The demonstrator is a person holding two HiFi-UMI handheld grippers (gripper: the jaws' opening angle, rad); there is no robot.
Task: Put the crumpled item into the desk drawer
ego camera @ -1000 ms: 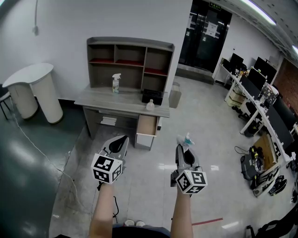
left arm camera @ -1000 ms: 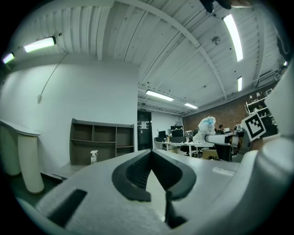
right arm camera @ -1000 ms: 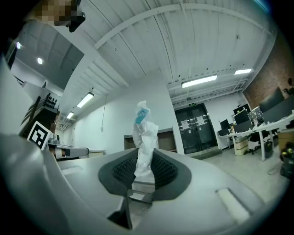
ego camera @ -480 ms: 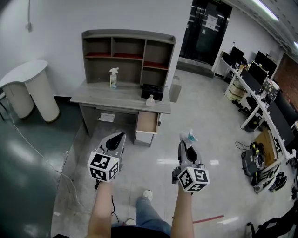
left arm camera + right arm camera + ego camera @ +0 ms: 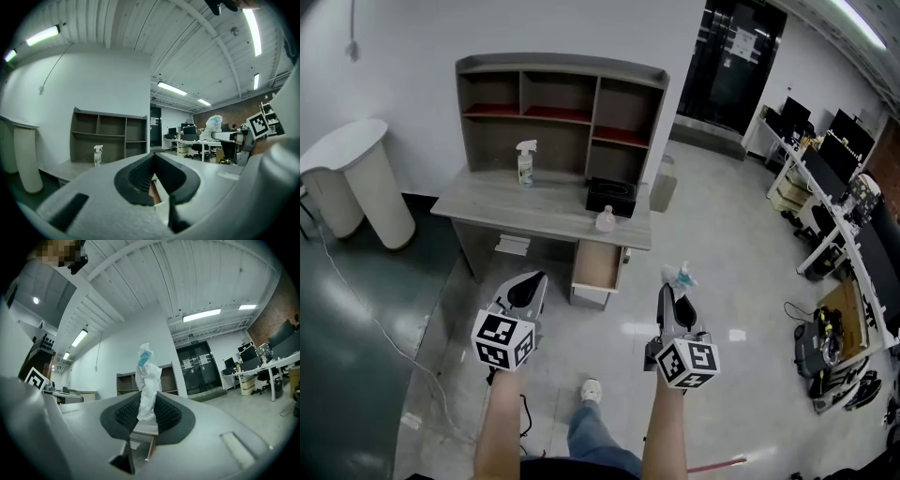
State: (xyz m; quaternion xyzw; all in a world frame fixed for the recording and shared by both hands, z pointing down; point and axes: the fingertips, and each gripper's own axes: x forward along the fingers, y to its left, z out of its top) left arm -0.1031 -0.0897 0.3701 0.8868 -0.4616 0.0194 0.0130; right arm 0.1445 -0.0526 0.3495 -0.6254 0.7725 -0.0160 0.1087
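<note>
Your right tool (image 5: 673,292) is clamped on the crumpled item (image 5: 680,275) — it's up in the air, well short of the counter (image 5: 516,204). Left tool (image 5: 528,289) is closed and empty. The drawer (image 5: 598,262) under the counter's right end is open, so just the carry and drop are left.

Grey left gripper (image 5: 538,278), right gripper (image 5: 673,291); black-white marker cubes (image 5: 502,339); jeans (image 5: 595,441), white shoe (image 5: 592,390).
</note>
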